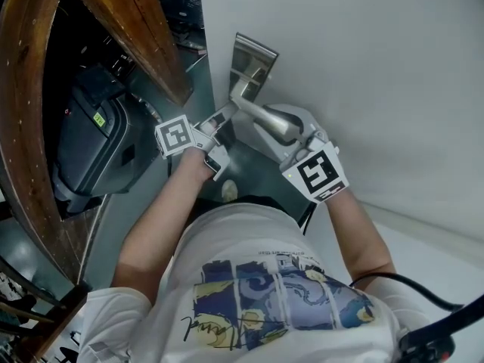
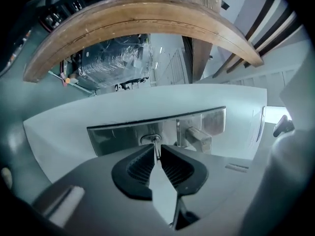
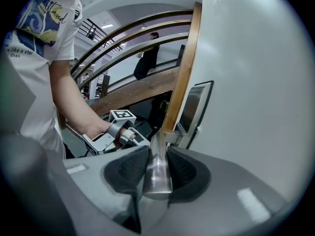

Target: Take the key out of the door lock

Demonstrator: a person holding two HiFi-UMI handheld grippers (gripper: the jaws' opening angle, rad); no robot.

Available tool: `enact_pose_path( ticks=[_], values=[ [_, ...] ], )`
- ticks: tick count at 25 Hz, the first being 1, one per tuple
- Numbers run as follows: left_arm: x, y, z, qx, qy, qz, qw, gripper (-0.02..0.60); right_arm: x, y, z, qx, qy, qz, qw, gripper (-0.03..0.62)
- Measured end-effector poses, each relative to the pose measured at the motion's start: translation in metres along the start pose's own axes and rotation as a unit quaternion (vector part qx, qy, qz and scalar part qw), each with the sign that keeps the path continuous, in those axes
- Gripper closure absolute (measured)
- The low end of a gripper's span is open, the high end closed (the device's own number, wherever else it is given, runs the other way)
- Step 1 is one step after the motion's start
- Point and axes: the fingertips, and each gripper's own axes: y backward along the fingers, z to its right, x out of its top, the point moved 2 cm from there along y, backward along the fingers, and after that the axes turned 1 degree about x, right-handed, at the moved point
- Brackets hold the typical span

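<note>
On the white door [image 1: 363, 66] a steel lock plate [image 1: 253, 55] carries a lever handle [image 1: 265, 116]. My right gripper [image 1: 296, 136] is shut on that lever; in the right gripper view the lever [image 3: 157, 176] lies clamped between the dark pads [image 3: 184, 171]. My left gripper [image 1: 224, 116] reaches in level toward the plate under the handle. In the left gripper view its jaws pinch the thin key [image 2: 156, 144], which sticks out of the keyhole [image 2: 150, 139] in the lock plate [image 2: 118, 134]. In the head view the gripper hides the key.
A curved wooden railing [image 1: 23, 112] runs along the left, with a dark case [image 1: 91, 142] on the floor behind it. A wooden chair [image 1: 30, 301] stands at the lower left. Far off, a person [image 3: 147, 58] stands on a wooden walkway.
</note>
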Motion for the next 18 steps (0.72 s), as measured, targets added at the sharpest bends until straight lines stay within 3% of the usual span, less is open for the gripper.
enact_pose_path(
  ticks=[12, 18],
  values=[
    [0.0003, 0.0012, -0.0041, 0.0, 0.034, 0.016, 0.9993, 0.557, -0.0054, -0.0032, 0.0001, -0.008, -0.013, -0.002, 1.0, 0.477],
    [0.0002, 0.0023, -0.0046, 0.008, 0.032, 0.015, 0.9993, 0.558, -0.0055, -0.0032, 0.0003, -0.012, -0.015, -0.004, 1.0, 0.477]
  ],
)
